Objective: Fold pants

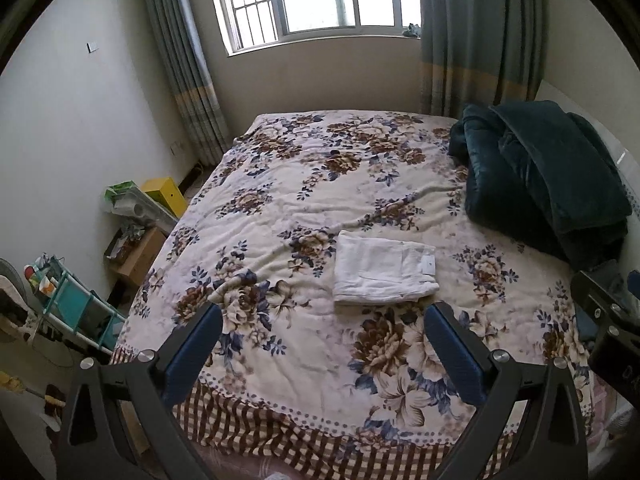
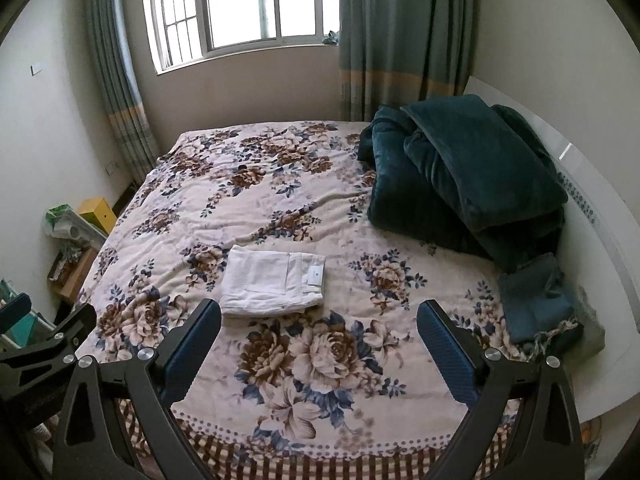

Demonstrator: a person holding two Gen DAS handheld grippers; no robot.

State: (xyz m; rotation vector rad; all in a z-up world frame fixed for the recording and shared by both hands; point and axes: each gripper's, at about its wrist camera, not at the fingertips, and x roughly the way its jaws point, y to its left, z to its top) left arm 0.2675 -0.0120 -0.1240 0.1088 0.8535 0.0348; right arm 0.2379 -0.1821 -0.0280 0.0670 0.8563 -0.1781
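Observation:
White pants (image 1: 382, 268) lie folded in a compact rectangle on the floral bedspread (image 1: 304, 184), near the bed's front middle; they also show in the right wrist view (image 2: 274, 280). My left gripper (image 1: 324, 316) is open and empty, held above the near edge of the bed, just short of the pants. My right gripper (image 2: 318, 314) is open and empty, held to the right of the pants and a little nearer. Neither gripper touches the pants.
A dark green quilt (image 2: 468, 176) is piled at the bed's right by the white headboard (image 2: 592, 216). Folded blue-grey cloths (image 2: 540, 300) lie in front of it. Boxes and a teal rack (image 1: 76, 308) stand on the floor left of the bed.

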